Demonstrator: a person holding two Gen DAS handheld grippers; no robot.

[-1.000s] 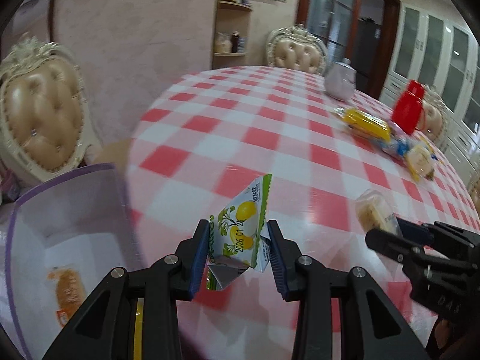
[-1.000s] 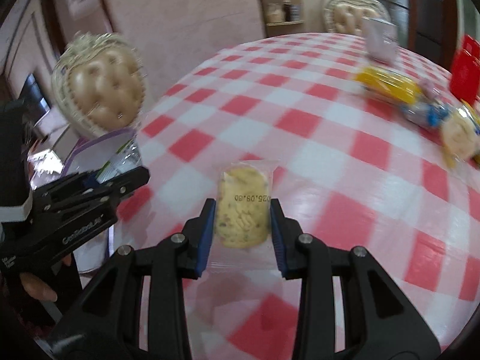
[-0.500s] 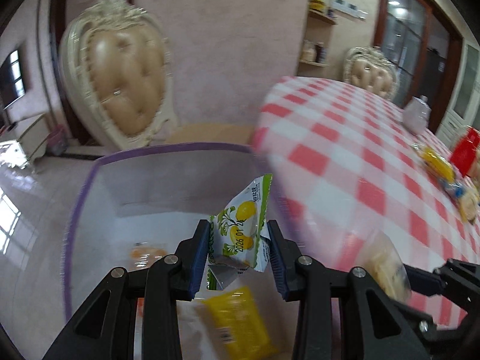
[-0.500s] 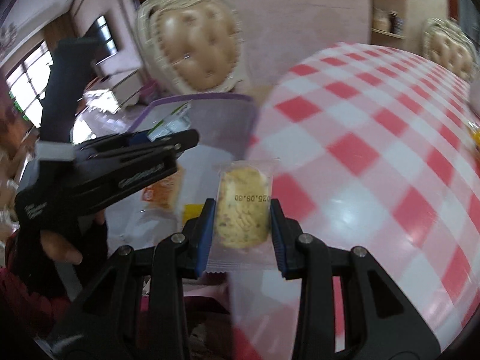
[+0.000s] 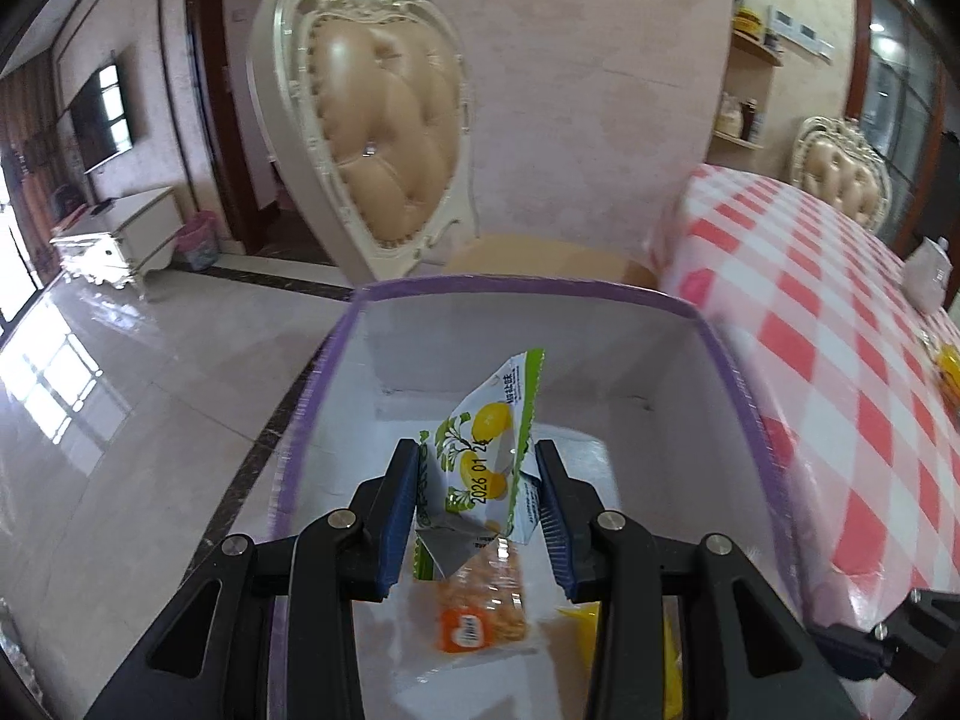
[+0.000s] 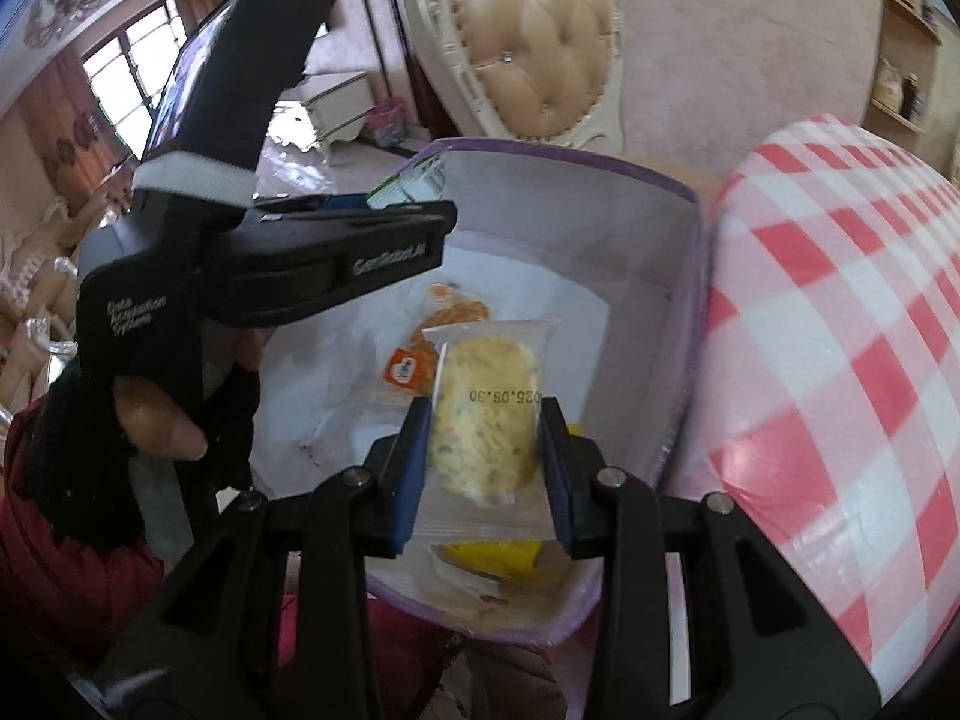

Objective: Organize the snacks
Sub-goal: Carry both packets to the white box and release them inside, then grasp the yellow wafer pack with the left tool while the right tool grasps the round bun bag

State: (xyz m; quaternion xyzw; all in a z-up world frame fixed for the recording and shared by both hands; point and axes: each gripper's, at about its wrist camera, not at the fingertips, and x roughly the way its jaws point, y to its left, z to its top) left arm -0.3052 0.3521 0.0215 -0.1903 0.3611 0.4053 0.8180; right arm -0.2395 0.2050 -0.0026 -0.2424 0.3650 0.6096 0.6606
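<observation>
Dining room, glossy tile floor, tufted chair [image 5: 384, 138] against a pink wall, round table [image 5: 840, 324] in a red-and-white check cloth sitting on the right. A white box with a purple rim [image 5: 528, 288] is standing just beside the table edge, below table height.

Left tongs [image 5: 477, 510] are gripping a green-and-white lemon-print sachet [image 5: 486, 456], pads pressing on its lower half, top corner sticking up free. Right tongs [image 6: 483, 450] are clamping a clear-wrapped biscuit [image 6: 483, 420] across its middle. Both are hanging over the open box. Already lying on the box floor: an orange-label cracker pack [image 5: 480, 606] and a yellow packet [image 6: 489, 555].

Handling, my read: both packs are light, film-wrapped, slick. The sachet is soft and creasing under the pads, so it is likely to flop or cling on release. The biscuit is stiff inside but brittle, so it is not tolerating squeeze; mid-body across the short side looks like the right hold, not the seal flaps.

Clearance: the box mouth is wide, walls tall, bare floor mostly at the far end. The 2 tongs are sitting close together in the right wrist view, the left one crossing above the box's left side, so collision between them looks like the main risk. The table edge is close on the right; the left side is open floor.
</observation>
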